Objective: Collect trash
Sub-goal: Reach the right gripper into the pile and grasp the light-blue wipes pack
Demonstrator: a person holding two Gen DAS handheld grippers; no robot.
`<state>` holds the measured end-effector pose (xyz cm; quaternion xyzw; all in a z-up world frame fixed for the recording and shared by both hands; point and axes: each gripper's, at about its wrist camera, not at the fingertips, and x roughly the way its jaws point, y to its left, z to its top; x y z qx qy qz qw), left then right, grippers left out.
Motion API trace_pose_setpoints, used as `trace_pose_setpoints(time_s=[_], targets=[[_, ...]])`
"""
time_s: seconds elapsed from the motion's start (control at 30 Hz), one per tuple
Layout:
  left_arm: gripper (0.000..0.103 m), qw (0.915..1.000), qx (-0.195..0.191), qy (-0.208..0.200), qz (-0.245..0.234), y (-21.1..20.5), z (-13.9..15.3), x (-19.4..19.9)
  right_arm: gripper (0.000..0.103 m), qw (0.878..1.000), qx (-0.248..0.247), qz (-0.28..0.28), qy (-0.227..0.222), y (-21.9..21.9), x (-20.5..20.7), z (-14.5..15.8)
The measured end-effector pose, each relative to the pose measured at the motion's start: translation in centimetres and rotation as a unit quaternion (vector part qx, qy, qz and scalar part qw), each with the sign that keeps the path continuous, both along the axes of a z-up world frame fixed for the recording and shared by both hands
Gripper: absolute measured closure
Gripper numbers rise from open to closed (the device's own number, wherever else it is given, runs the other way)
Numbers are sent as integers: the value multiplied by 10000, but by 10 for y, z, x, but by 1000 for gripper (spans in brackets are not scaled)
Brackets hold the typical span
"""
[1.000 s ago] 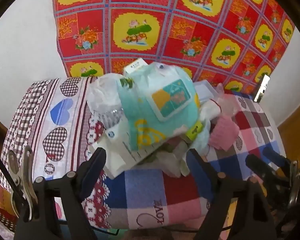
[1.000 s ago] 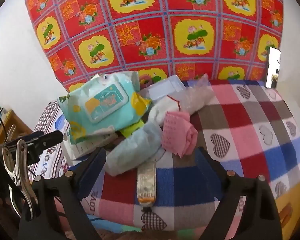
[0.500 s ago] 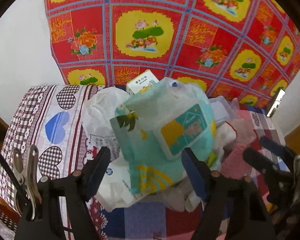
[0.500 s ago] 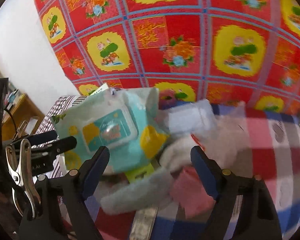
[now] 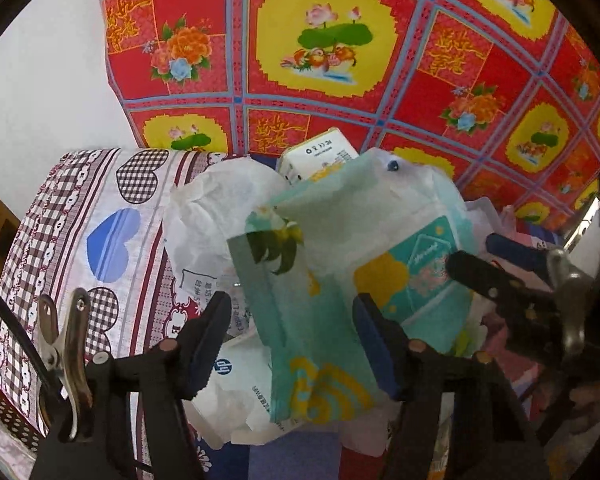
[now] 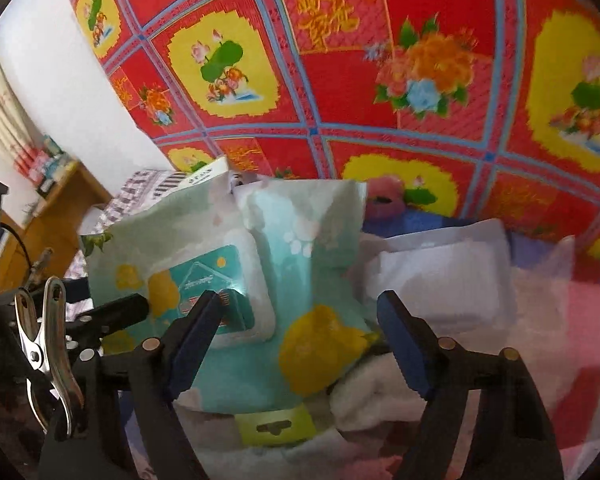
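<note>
On the bed (image 5: 112, 200), near its far edge below the red patterned cloth (image 5: 340, 60), a heap of trash is piled, and the teal wet-wipe pack (image 5: 320, 300) is propped on top of it. The pack is judged to be light, soft and crinkly, with a slick plastic skin that may slide under the pads; only the stiff flip lid (image 6: 216, 288) offers a firmer part. A hold across the pack's lower edge, where the film can fold between the pads, is judged the safest.

In the left wrist view the pack's long axis runs from the near edge of the bed up toward the far edge, tilted, with its lidded face turned to the right. Beside it lie a white plastic bag (image 5: 220, 208), a small white carton (image 5: 320, 152) behind, and a clear flat packet (image 6: 444, 276) to the right.

The left tool (image 5: 292, 344) is half open; its jaws have just been closing, the pack's lower end stands between them, and no pad is seen pressing yet. The right tool (image 6: 300, 340) is held wide, straddling the pack's right lower corner without a grip.
</note>
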<state>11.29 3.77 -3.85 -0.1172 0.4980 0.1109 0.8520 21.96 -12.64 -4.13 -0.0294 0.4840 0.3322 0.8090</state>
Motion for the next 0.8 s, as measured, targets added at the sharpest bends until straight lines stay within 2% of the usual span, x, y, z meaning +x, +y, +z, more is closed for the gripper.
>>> trace_pose_setpoints(time_s=[0.07,0.17,0.3,0.43,0.53,0.8], targets=[[36,10000,24,70,11,0,-2,4,26,9997,152,77,180,3,0,-4],[40,9999,-137,86,-22,2,-5,7,30,9999,54,116,-9,9,-5,-3],[55,9997,-214,50,-137,-1,-4,10,45,9999,101,103,26,9,-8,2],[59,9999,-53,-19,-149,-3,1,9,59,9998,133,57,-110,2,-18,10],[63,9999,-91,-26,-99,2,5,7,64,9997,157,-6,-205,-4,-27,18],[65,9996,-67,-245,-98,1,25,-7,71,9980,346,-79,-516,-15,-51,40]])
